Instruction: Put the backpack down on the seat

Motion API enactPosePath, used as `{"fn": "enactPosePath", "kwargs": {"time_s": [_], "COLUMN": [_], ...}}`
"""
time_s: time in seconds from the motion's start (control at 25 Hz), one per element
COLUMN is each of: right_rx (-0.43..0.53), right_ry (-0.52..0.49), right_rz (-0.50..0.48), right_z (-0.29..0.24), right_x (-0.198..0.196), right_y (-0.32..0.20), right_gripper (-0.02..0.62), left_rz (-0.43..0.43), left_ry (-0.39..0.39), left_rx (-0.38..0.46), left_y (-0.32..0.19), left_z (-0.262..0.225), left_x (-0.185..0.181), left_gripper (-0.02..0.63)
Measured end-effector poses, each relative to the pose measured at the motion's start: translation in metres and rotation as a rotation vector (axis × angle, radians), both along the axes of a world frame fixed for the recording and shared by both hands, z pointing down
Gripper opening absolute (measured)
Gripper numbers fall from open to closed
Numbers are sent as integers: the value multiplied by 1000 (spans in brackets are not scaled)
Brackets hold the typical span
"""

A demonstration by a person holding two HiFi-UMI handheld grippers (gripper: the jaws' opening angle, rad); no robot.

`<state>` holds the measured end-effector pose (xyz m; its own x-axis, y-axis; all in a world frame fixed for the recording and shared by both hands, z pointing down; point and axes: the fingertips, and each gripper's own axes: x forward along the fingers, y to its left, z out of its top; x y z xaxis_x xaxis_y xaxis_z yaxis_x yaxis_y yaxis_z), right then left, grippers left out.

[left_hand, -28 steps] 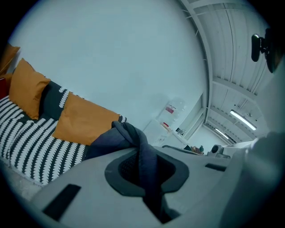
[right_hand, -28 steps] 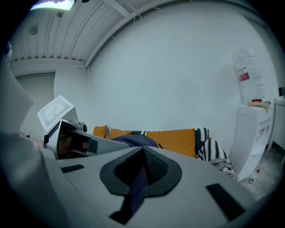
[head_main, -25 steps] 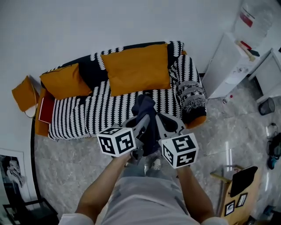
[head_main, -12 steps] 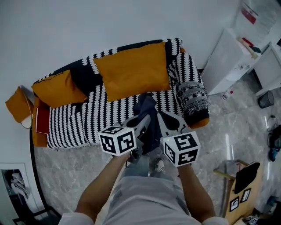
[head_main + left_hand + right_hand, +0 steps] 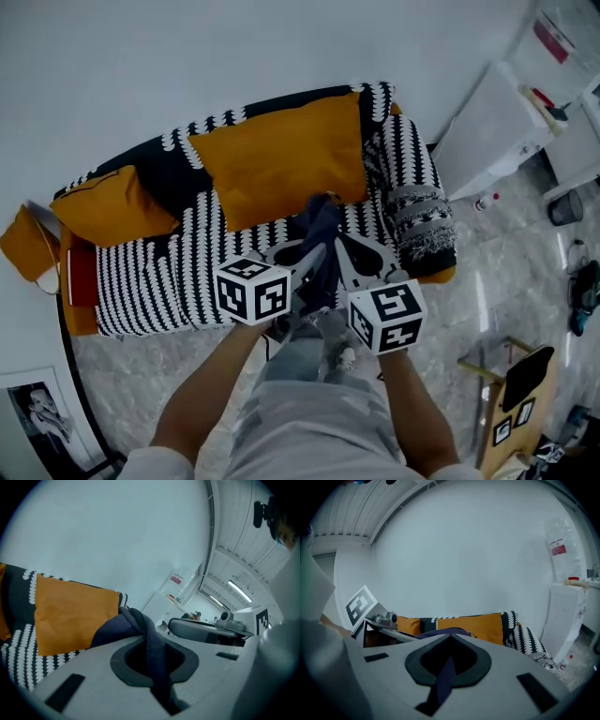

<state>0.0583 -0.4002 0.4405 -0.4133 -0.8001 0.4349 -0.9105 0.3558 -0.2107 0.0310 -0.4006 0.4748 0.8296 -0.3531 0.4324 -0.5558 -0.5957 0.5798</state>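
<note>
Forearms outstretched, tilted downward. The fingers of the left gripper (image 5: 309,255) and right gripper (image 5: 349,251) clamp the straps of the dark navy fabric backpack (image 5: 319,220). It hangs just ahead of them, above the black-and-white sofa seat (image 5: 150,281), closer than a second ago.

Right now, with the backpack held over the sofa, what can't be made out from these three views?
Underside of the backpack, head view: hidden by the left tool and right tool, so contact with the seat cannot be told.
Rest of the backpack, both gripper views: each tool's own housing blocks it; only dark strap fabric shows between the shut jaws.
The red item at the seat's left end, head view: too small to identify.
</note>
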Motion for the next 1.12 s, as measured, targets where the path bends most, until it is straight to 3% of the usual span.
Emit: {"fn": "enactPosePath", "kwargs": {"time_s": [0.56, 0.84, 1.12], "right_rx": [-32, -45, -54], "right_ry": [10, 6, 6], "right_rz": [82, 98, 102], "right_z": [23, 37, 48], "right_x": [-15, -21, -25], "right_y": [-64, -83, -103], "right_gripper": [2, 2, 2], "left_rz": [294, 456, 564], "left_ry": [-43, -97, -123], "left_rx": [25, 81, 95], "left_y": [-63, -81, -102], "left_z": [36, 59, 73], "left_x": [-3, -1, 1], "left_gripper": [26, 26, 26]}}
